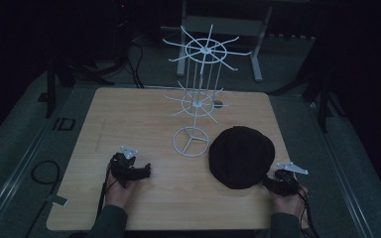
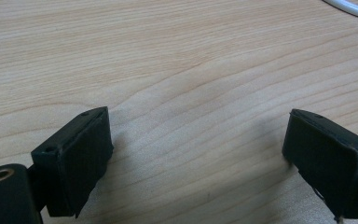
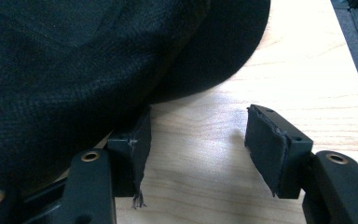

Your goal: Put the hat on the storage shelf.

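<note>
A black fabric cap (image 1: 241, 155) lies flat on the wooden table (image 1: 139, 116), right of centre. My right gripper (image 1: 276, 182) sits at the cap's near right edge. In the right gripper view the cap (image 3: 74, 70) covers the upper left, and my right gripper (image 3: 196, 140) is open. Its left jaw touches the cap's rim and its right jaw stands over bare wood. My left gripper (image 1: 140, 171) rests low over the table at the near left, apart from the cap. In its own view my left gripper (image 2: 198, 140) is open with bare wood between the jaws.
A tall white wire display stand (image 1: 198, 84) with two tiers of radial hooks rises from a ring base (image 1: 191, 141) at mid-table, just left of the cap. A bit of that ring (image 2: 354, 7) shows beyond the left jaws. Cables and metal frames surround the table on the dark floor.
</note>
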### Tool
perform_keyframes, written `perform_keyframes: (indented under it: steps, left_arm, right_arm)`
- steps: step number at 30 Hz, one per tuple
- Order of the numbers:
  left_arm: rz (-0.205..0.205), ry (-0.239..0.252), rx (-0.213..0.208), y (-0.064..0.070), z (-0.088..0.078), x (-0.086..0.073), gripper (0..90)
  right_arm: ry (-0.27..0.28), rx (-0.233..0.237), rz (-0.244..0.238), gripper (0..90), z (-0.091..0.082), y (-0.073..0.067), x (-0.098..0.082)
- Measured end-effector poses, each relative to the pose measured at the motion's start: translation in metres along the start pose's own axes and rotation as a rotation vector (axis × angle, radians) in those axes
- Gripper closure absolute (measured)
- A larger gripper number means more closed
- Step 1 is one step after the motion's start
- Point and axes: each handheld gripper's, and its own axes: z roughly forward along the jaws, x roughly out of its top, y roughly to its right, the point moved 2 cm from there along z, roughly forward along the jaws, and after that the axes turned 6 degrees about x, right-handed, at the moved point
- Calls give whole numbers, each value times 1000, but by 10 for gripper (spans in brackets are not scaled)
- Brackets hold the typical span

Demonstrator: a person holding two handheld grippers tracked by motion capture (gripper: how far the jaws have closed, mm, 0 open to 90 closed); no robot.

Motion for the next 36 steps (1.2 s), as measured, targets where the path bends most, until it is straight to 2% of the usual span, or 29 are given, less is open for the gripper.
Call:
perform_keyframes:
  steps: [6, 7, 11, 18, 19, 24, 30, 36]
  left_arm:
    - [0, 0, 1, 1, 0, 0, 87]
    - [0, 0, 1, 1, 0, 1, 88]
    - [0, 1, 1, 2, 0, 1, 88]
    - [0, 0, 1, 3, 1, 1, 88]
    - [-1, 0, 1, 4, 0, 1, 88]
    - [6, -1, -3, 6, 0, 1, 88]
    - [7, -1, -4, 6, 0, 1, 88]
    - [8, -2, -5, 7, 0, 1, 88]
  right_arm:
    - [-29, 1, 2, 442, 0, -1, 3]
    - [-43, 10, 4, 470, -2, -3, 4]
    - [-60, 24, 14, 488, -5, -4, 5]
    - [-20, -2, 10, 486, -20, -6, 14]
    - [-1, -4, 14, 483, -25, -7, 15]
    - [36, 8, 36, 474, -32, -7, 19]
    - [90, 18, 46, 465, -39, -9, 31]
    - [57, 39, 20, 451, -31, -11, 45]
